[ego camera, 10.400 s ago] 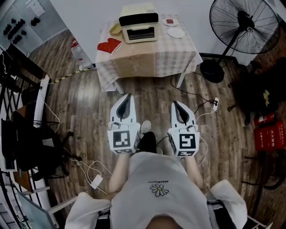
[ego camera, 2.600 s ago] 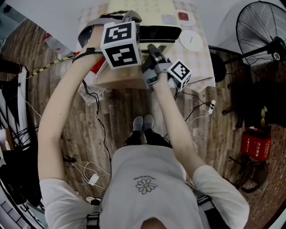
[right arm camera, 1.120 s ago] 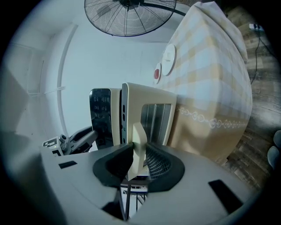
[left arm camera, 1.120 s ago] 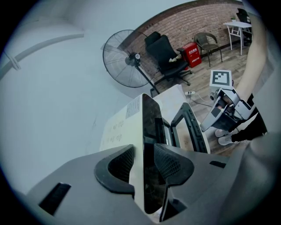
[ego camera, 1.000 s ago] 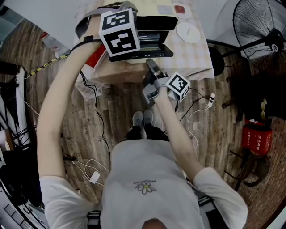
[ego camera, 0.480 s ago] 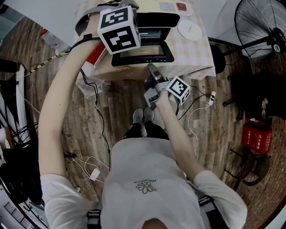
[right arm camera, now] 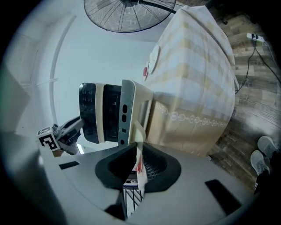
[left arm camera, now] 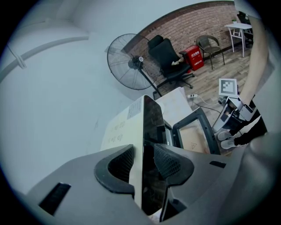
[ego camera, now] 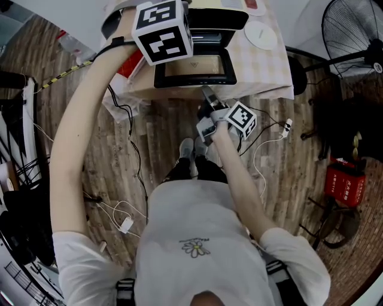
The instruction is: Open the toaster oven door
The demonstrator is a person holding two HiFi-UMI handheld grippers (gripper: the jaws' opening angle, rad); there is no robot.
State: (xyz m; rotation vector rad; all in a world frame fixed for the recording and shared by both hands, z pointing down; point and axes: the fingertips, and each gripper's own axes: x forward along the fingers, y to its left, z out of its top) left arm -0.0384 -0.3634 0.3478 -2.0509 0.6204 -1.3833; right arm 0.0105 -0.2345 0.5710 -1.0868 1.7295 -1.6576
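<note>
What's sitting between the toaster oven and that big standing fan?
In the head view: a white round plate on the checked tablecloth, a smaller red-centred dish beside it, between the cream toaster oven and black pedestal fan.

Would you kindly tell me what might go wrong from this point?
The open door lies flat near the front edge of the table; anything rising there could knock it. The left gripper clamps the top front edge of the toaster oven, so pulling away without opening might drag the oven.

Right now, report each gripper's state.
Left gripper: closed on the cream, black-fronted toaster oven, at its edge.
Right gripper: empty; jaws have just been closing, narrow gap.
</note>
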